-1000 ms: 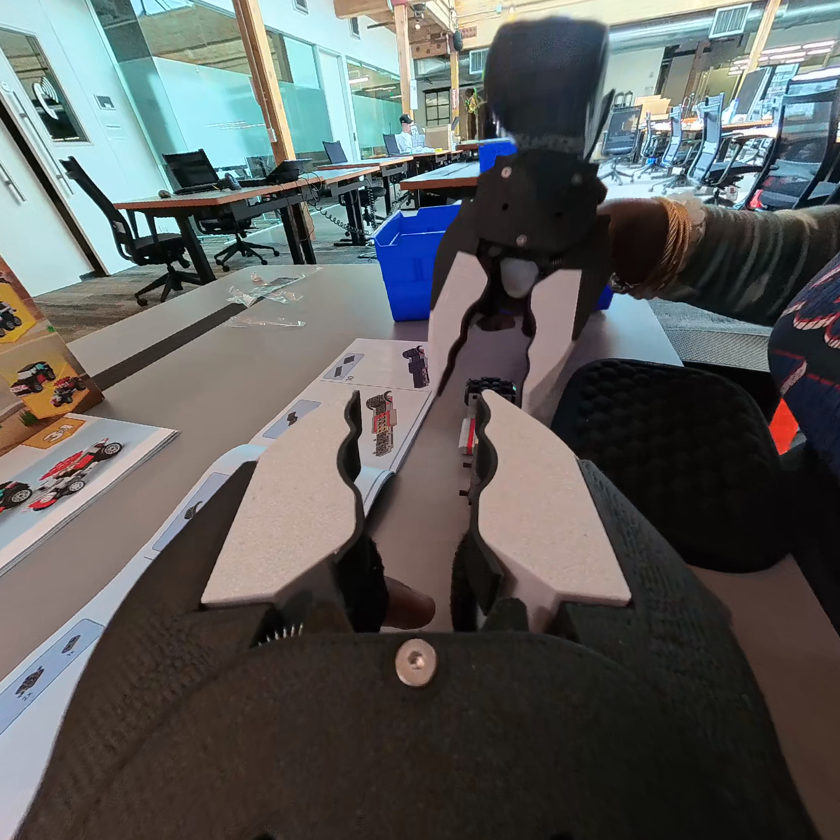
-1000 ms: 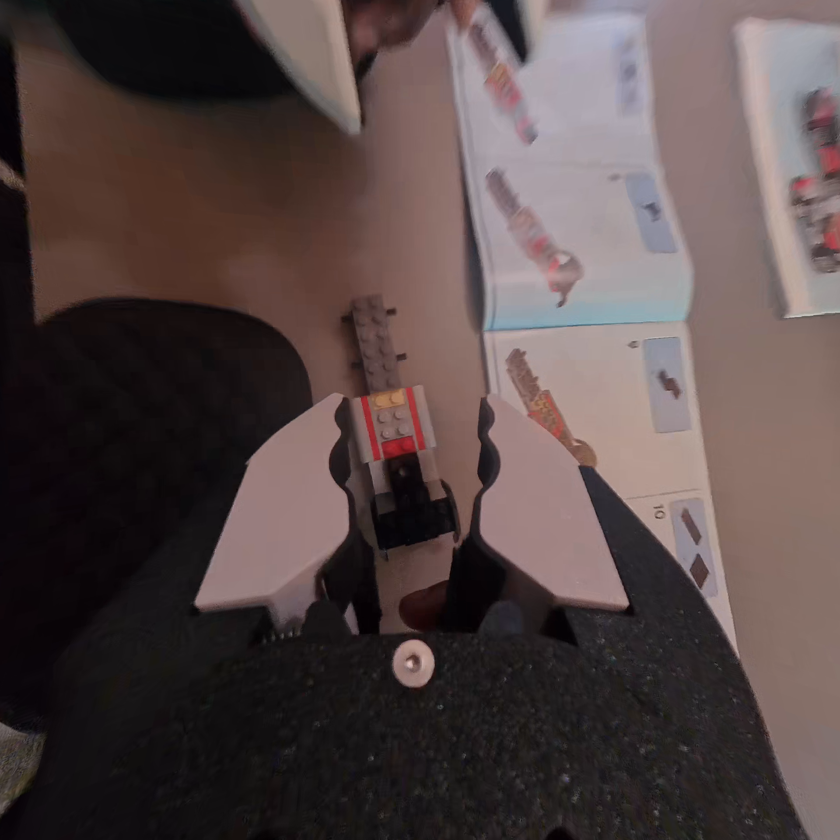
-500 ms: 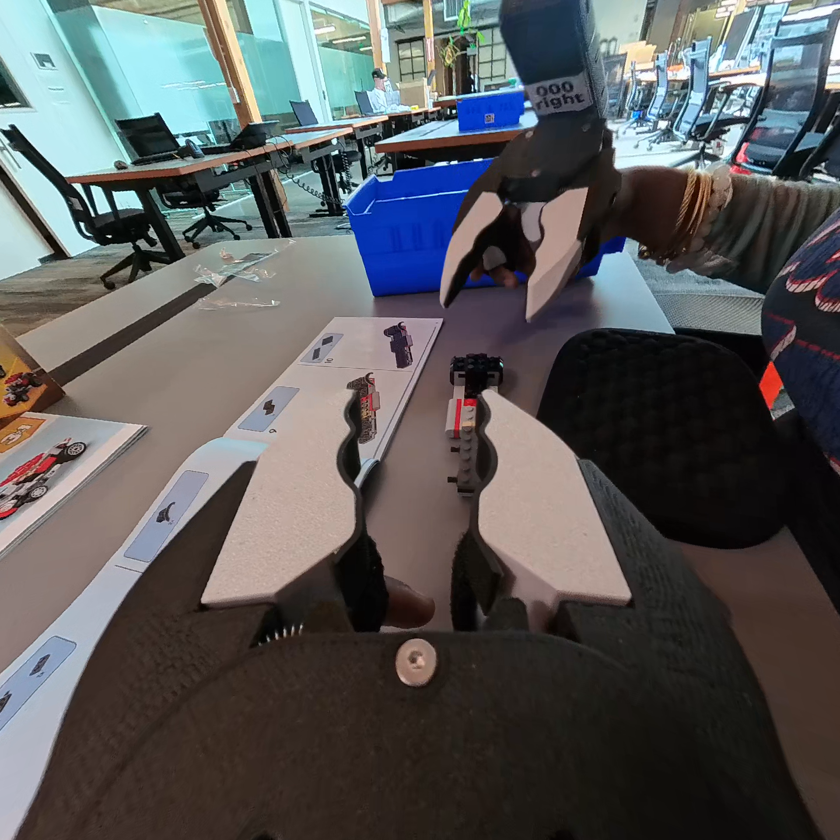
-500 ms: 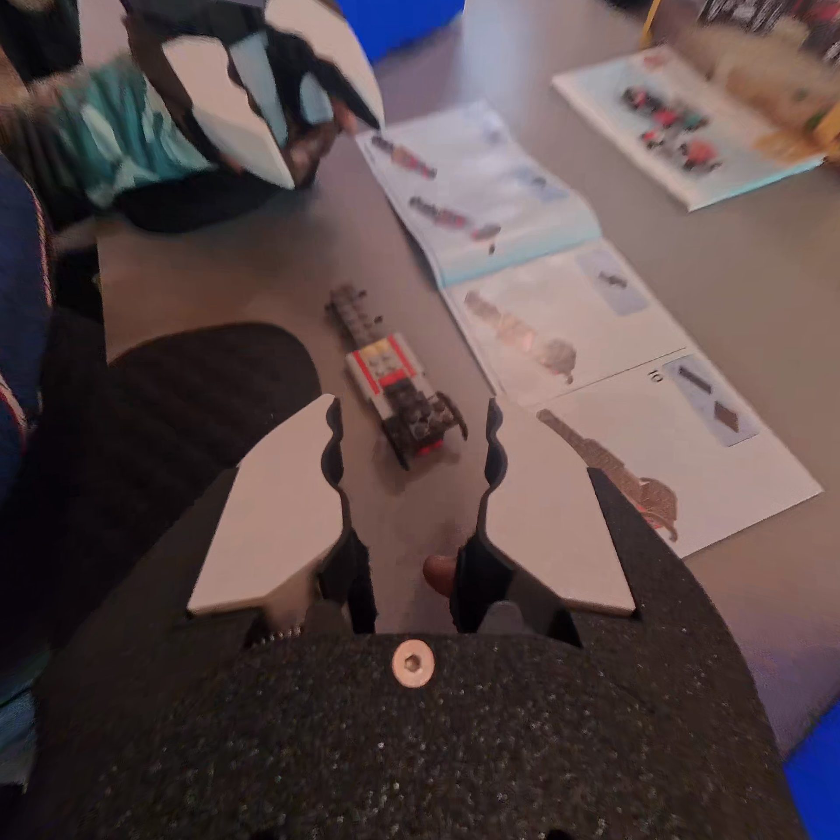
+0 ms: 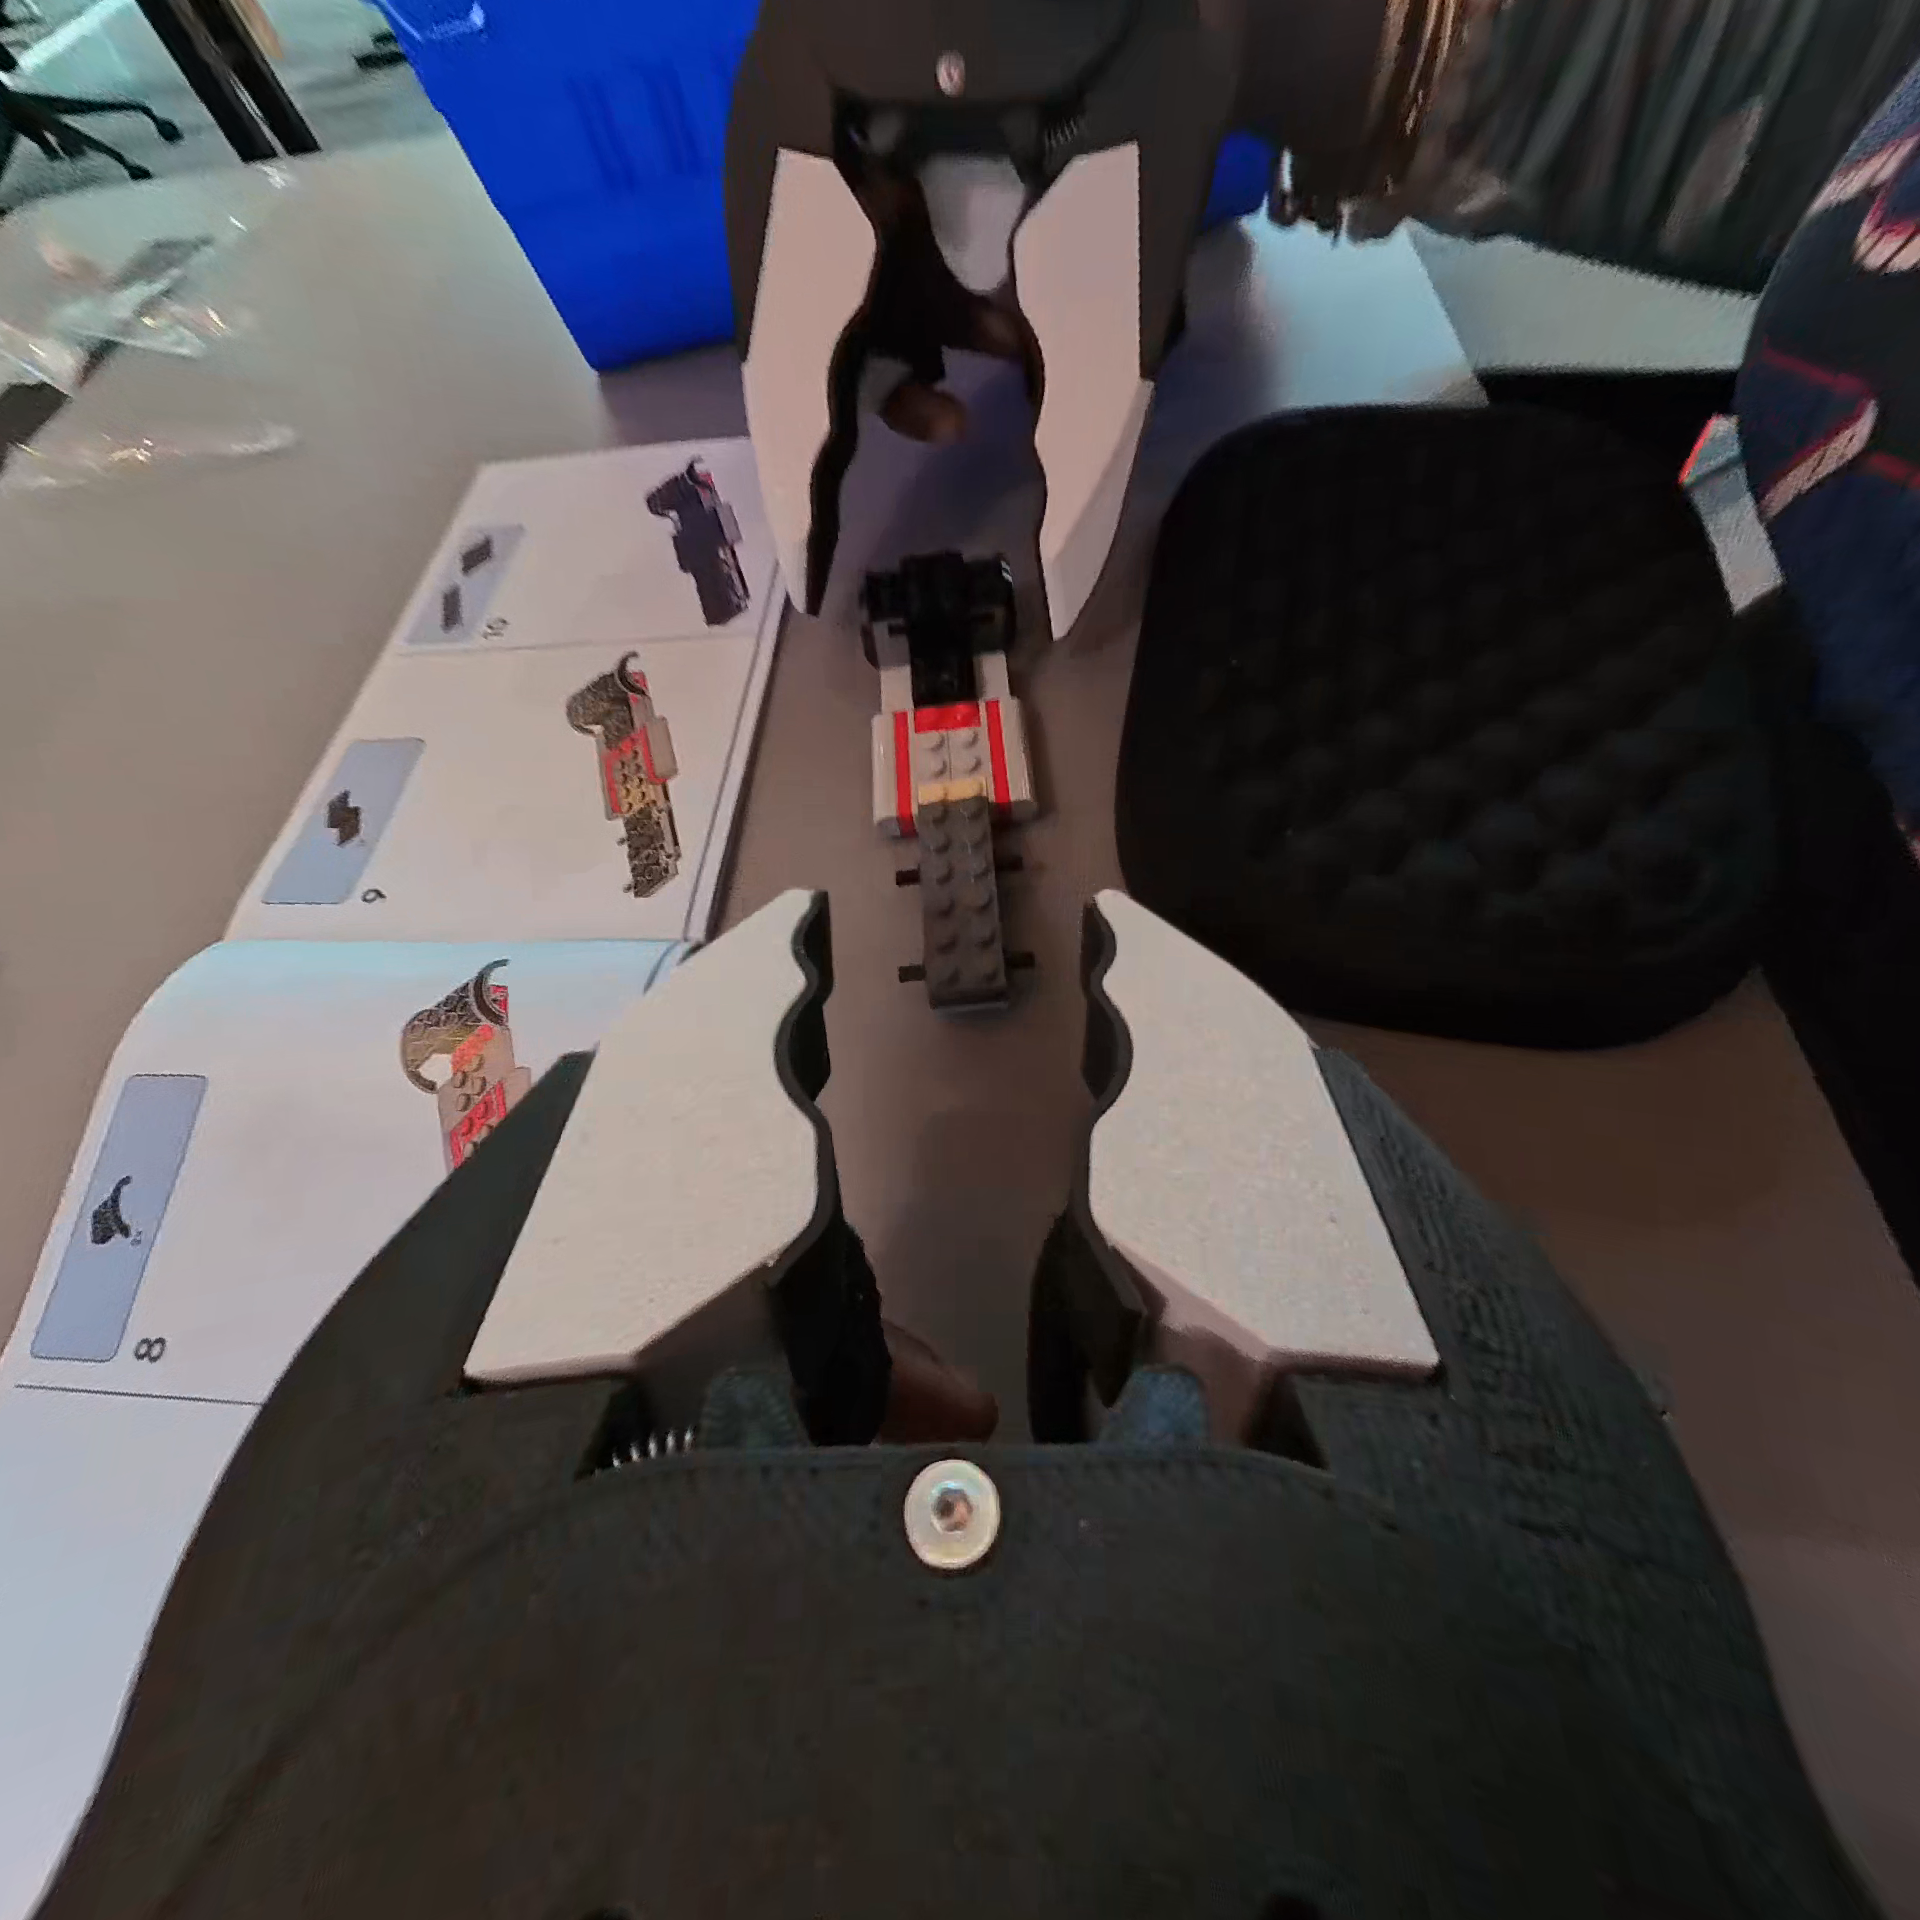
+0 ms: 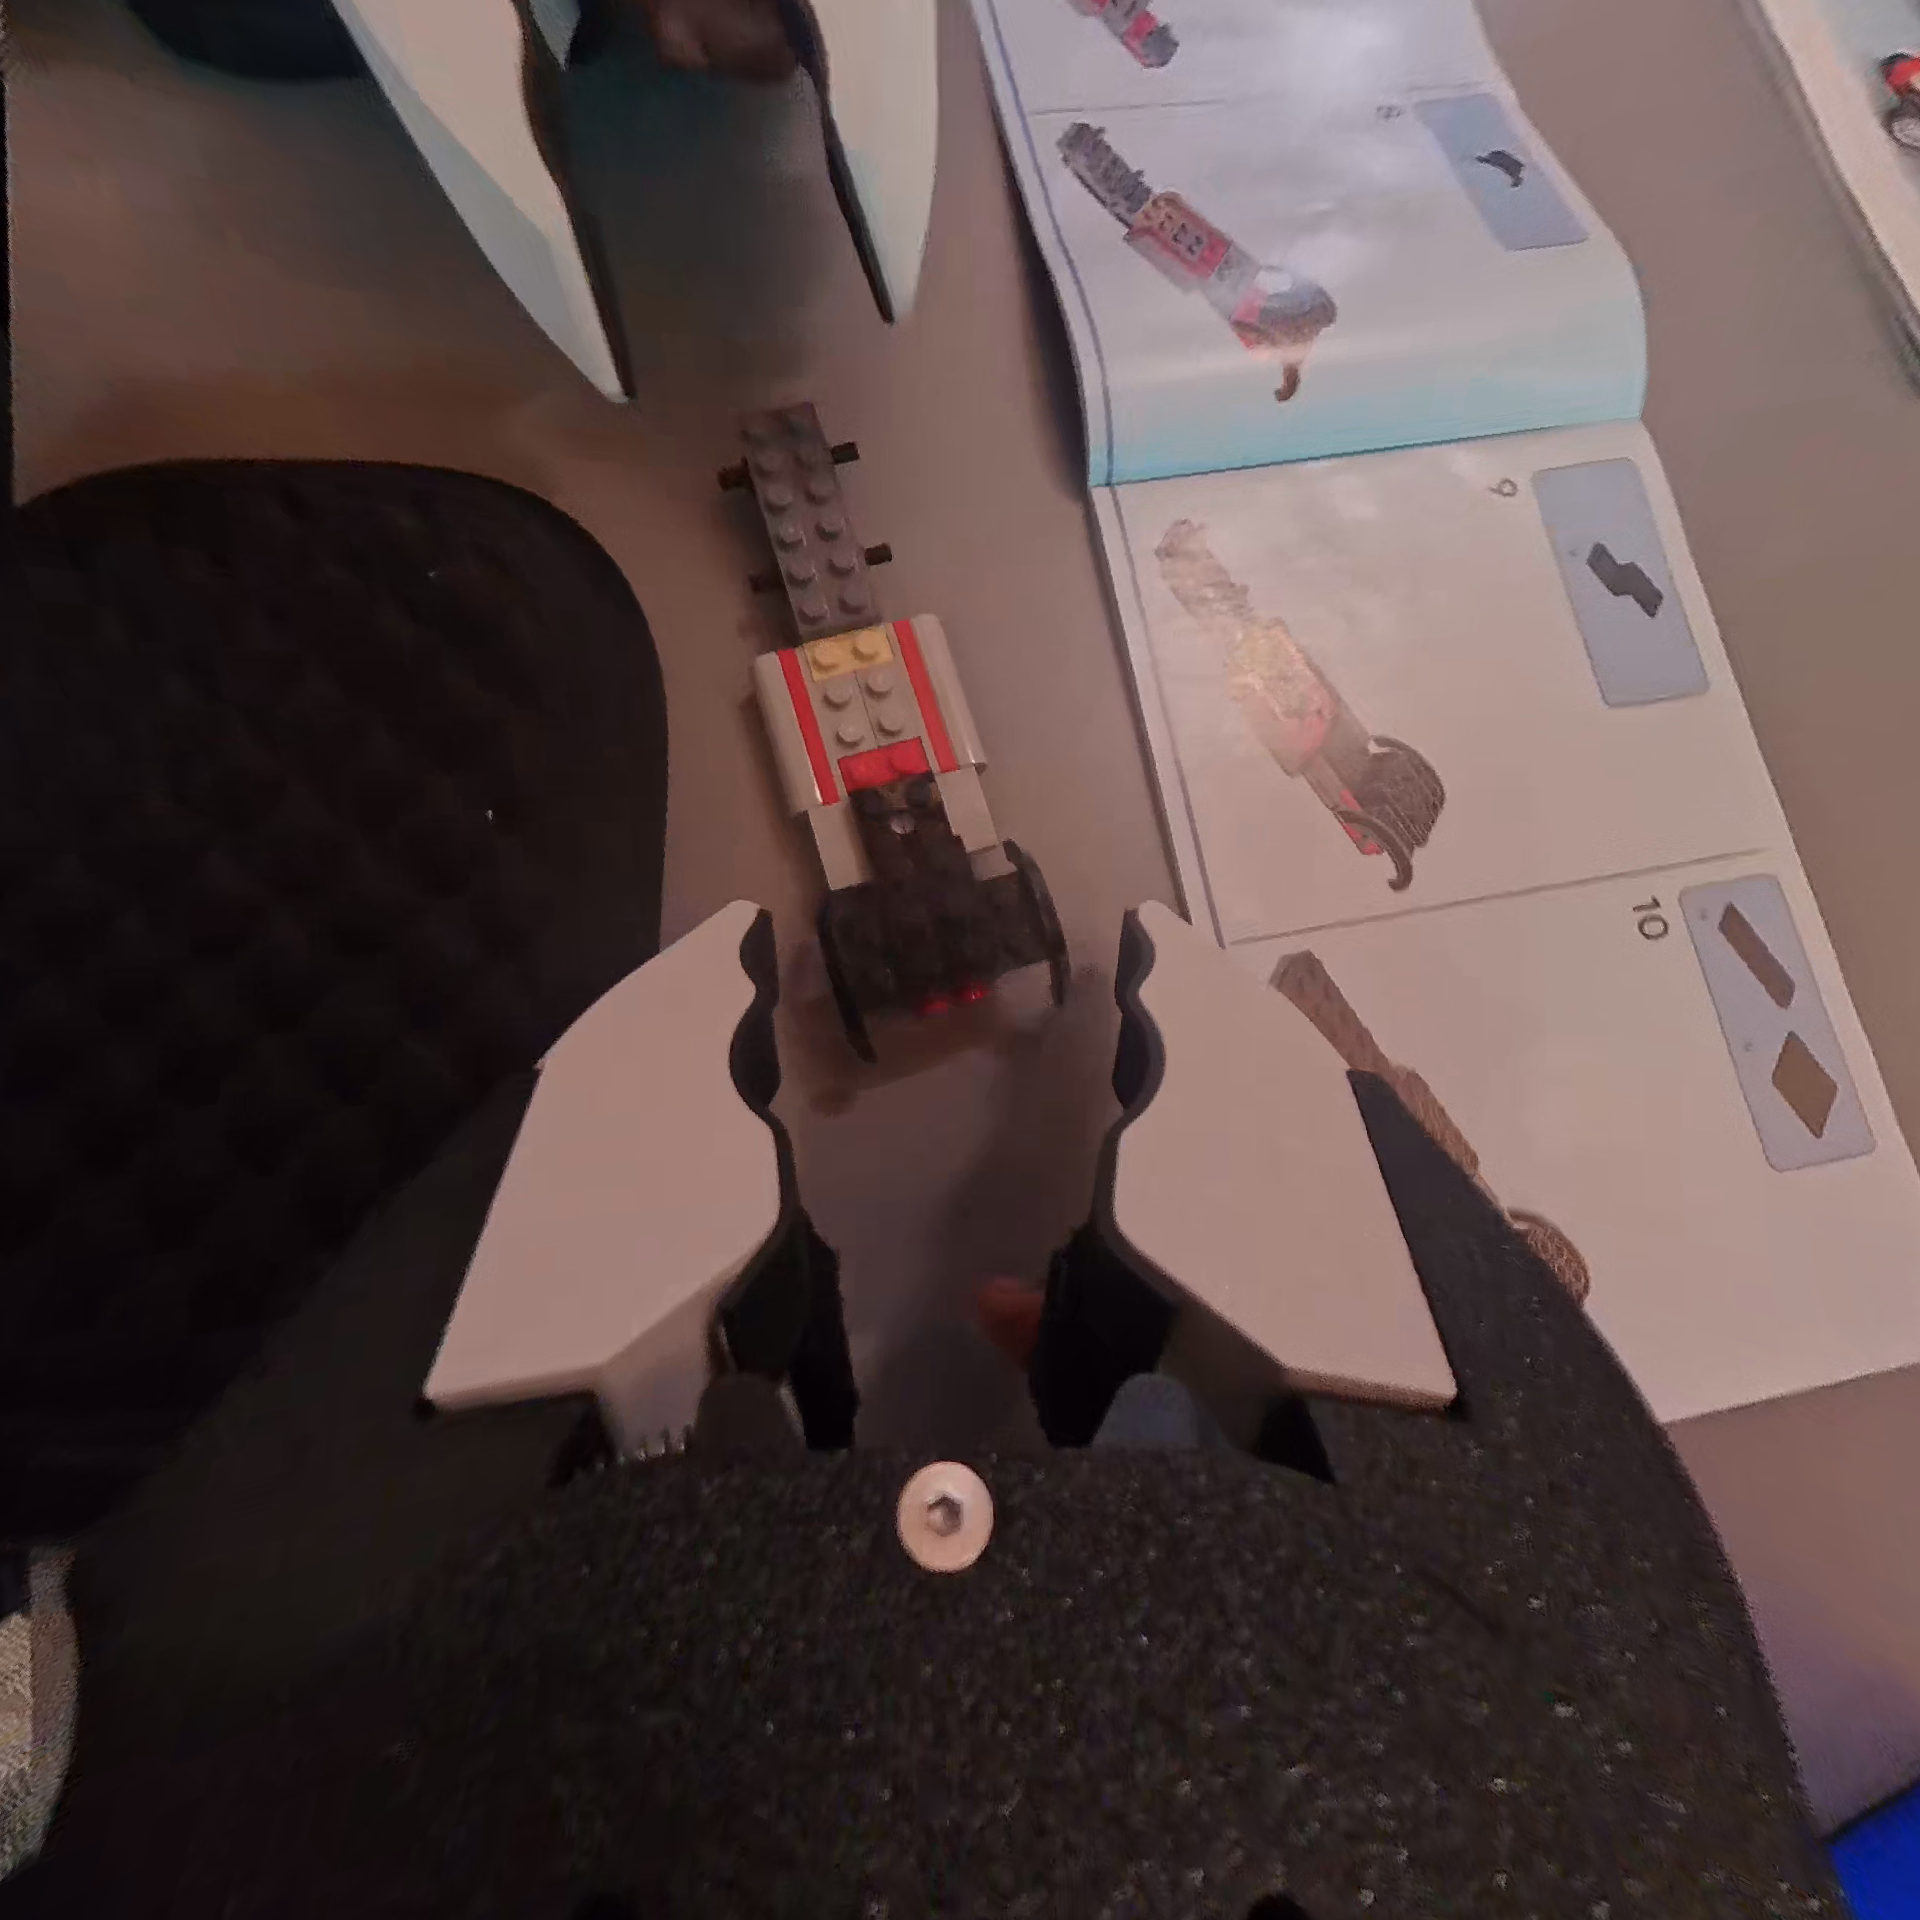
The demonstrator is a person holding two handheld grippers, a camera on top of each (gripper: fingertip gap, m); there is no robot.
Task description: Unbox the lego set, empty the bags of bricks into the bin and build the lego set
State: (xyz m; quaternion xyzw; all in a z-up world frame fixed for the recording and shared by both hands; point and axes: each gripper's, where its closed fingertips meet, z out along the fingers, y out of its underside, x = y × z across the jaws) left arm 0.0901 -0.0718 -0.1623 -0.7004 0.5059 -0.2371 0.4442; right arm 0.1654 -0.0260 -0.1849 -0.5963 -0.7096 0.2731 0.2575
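A half-built lego car [image 5: 951,774] of grey, red and black bricks lies on the grey table [image 5: 312,343], also seen in the right wrist view [image 6: 871,727]. My left gripper [image 5: 954,925] is open and empty, its tips just short of the car's grey plate end. My right gripper [image 6: 940,930] is open and empty, tips flanking the black end without gripping it; it shows in the left wrist view [image 5: 925,613] above that end. The left gripper appears at the top of the right wrist view [image 6: 758,358].
An open instruction booklet [image 5: 499,779] lies left of the car, also in the right wrist view [image 6: 1403,727]. A black cushion [image 5: 1444,727] sits on the other side. A blue bin [image 5: 592,166] stands behind. Clear plastic bags [image 5: 114,312] lie far left. The left gripper's tips are roughly 10 centimeters from the right gripper's.
My right gripper dropped back down from in front of the bin to the car's black end. My left gripper tilted down and moved closer to the car's grey end. Both stayed open.
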